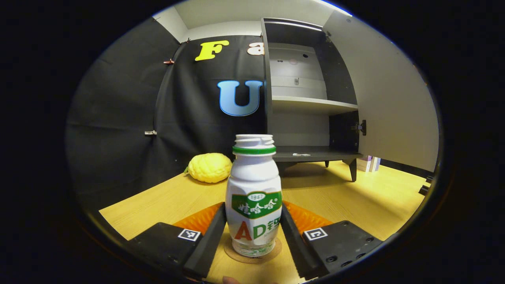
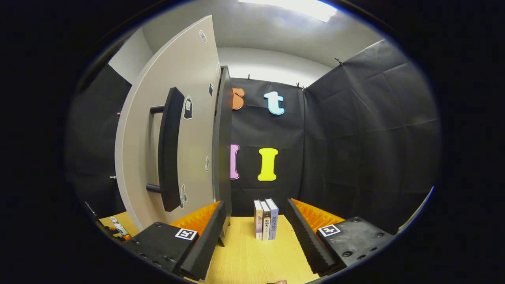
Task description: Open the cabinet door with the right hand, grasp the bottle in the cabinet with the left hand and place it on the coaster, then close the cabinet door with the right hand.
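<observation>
Left gripper view: left gripper (image 1: 252, 232) brackets the white green-labelled plastic bottle (image 1: 253, 197) on the round brown coaster (image 1: 252, 257) — contact unclear — right gripper (image 2: 255, 230) gapes.

We are looking at a white bottle (image 1: 253, 197) with a green neck ring and a green label band carrying red and green letters, standing on a brown coaster (image 1: 252, 256). The table (image 1: 355, 197) is showing yellow wood grain. A bumpy yellow fruit (image 1: 209, 167) is lying beyond. The cabinet (image 1: 307, 98) is showing dark panels and pale shelves; its door (image 2: 189, 118) is beige with a black handle (image 2: 169, 150).
</observation>
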